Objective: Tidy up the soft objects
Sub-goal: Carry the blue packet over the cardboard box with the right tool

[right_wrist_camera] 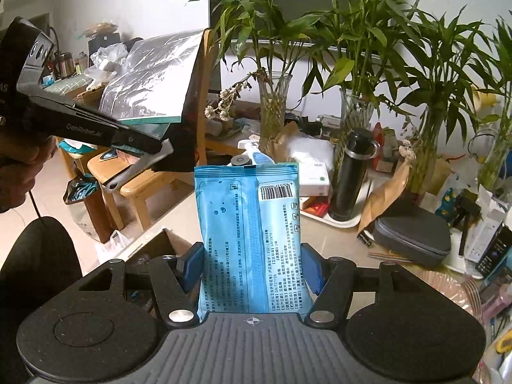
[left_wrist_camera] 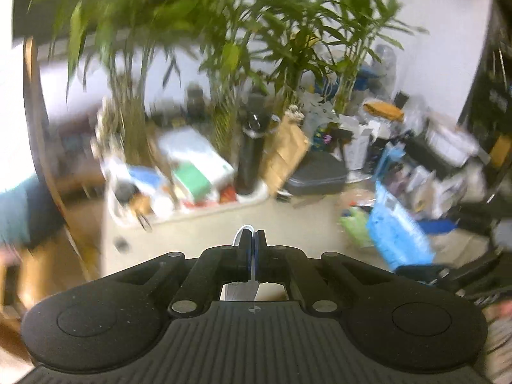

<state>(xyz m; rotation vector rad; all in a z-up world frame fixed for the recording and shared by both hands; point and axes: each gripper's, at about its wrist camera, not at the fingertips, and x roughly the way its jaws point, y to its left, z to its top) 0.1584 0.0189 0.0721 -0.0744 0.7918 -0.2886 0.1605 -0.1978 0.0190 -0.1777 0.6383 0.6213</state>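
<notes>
A blue wipes pack (right_wrist_camera: pixel 249 233) stands upright between the blue pads (right_wrist_camera: pixel 312 272) of my right gripper (right_wrist_camera: pixel 251 262), which is shut on its sides above the table edge. My left gripper (left_wrist_camera: pixel 252 246) is shut, with a thin white item (left_wrist_camera: pixel 240 291) pinched between its fingers; what that item is I cannot tell. In the right wrist view the left gripper (right_wrist_camera: pixel 140 156) is held up at the left by a hand (right_wrist_camera: pixel 19 166), a pale strip slanting down from its jaws. A second blue pack (left_wrist_camera: pixel 396 233) lies on the cluttered table.
The beige table (right_wrist_camera: pixel 336 240) carries bamboo in glass vases (right_wrist_camera: pixel 275 108), a black flask (right_wrist_camera: pixel 352 172) on a white tray, a brown paper bag (right_wrist_camera: pixel 384 192) and a grey case (right_wrist_camera: pixel 412 236). An open cardboard box (right_wrist_camera: pixel 160 246) sits below its edge. A wooden chair (right_wrist_camera: pixel 204 96) stands to the left.
</notes>
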